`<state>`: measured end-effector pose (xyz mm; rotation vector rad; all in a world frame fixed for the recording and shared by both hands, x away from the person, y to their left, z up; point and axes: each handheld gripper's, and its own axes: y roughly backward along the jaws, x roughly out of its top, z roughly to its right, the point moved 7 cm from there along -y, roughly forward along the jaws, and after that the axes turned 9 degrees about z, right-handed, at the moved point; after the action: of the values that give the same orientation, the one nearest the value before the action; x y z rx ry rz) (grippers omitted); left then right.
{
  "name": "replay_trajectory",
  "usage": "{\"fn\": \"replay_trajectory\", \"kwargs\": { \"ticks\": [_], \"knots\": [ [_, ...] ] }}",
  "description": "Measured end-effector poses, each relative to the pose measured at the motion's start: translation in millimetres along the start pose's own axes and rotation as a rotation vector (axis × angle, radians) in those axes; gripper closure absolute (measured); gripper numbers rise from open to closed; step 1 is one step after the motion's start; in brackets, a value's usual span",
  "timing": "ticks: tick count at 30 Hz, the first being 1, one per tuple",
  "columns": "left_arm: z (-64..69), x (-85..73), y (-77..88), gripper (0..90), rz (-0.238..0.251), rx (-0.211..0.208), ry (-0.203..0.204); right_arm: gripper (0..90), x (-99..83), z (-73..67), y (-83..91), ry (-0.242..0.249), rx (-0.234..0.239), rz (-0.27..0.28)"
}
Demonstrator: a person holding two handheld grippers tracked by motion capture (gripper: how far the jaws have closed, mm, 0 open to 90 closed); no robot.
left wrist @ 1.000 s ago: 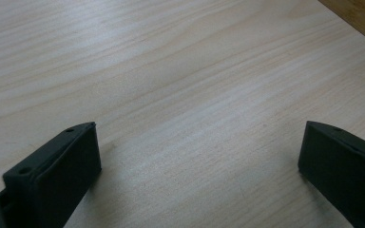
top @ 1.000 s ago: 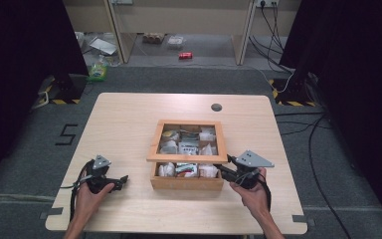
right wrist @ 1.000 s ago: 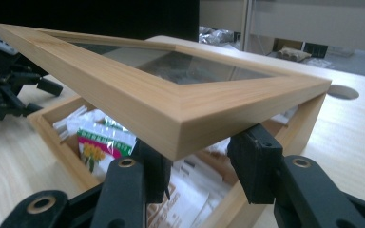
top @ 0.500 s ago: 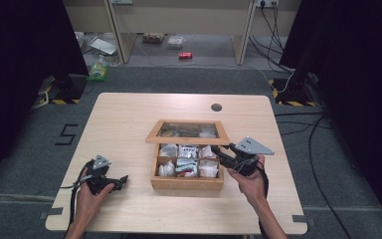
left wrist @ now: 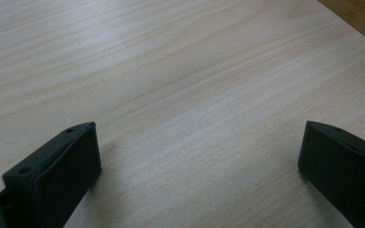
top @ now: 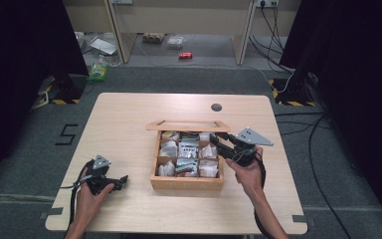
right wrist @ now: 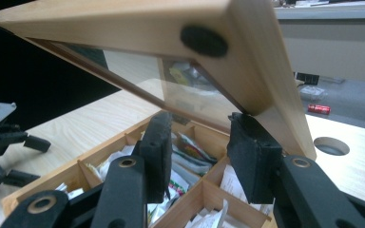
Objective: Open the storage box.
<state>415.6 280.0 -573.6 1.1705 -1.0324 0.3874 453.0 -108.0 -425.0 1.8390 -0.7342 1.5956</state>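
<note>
Under the raised glass-paned wooden lid (right wrist: 247,61), the right tool (right wrist: 197,142) props its frame edge with parted jaws, clamping nothing, above the compartmented wooden tea box (top: 186,181). Left tool (top: 122,180) rests unclenched on the pale wooden counter (top: 129,119).

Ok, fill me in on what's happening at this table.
A person is opening a wooden box of small packets with two handheld tools. The right tool is under the front edge of the glass-paned lid, propping it up at a steep tilt; its jaws stand apart and do not pinch the frame. The left tool rests on the table, open, with nothing between its jaws.
</note>
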Motion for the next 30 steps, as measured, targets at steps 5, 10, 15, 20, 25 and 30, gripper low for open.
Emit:
{"fn": "replay_trajectory", "kwargs": {
  "ticks": [5,10,15,20,25,30],
  "knots": [
    [0.0,0.0,0.0,0.0,0.0,0.0,0.0,60.3,3.8,3.7,-4.4,-0.004,-0.003,0.018],
    [0.0,0.0,0.0,0.0,0.0,0.0,0.0,59.7,9.6,7.1,-9.8,-0.014,-0.011,0.034],
    [0.0,0.0,0.1,0.0,0.0,0.0,0.0,59.2,12.5,11.5,-16.1,-0.021,-0.023,0.036],
    [0.0,0.0,0.1,0.0,-0.001,0.0,-0.001,59.2,13.2,15.0,-20.2,-0.028,-0.035,0.036],
    [0.1,0.0,0.0,0.0,0.001,0.001,0.001,58.6,16.2,21.0,-26.4,-0.036,-0.051,0.037],
    [0.1,0.0,0.0,0.0,0.0,-0.001,0.002,58.5,18.7,24.1,-30.0,-0.034,-0.062,0.034]
  ]
}}
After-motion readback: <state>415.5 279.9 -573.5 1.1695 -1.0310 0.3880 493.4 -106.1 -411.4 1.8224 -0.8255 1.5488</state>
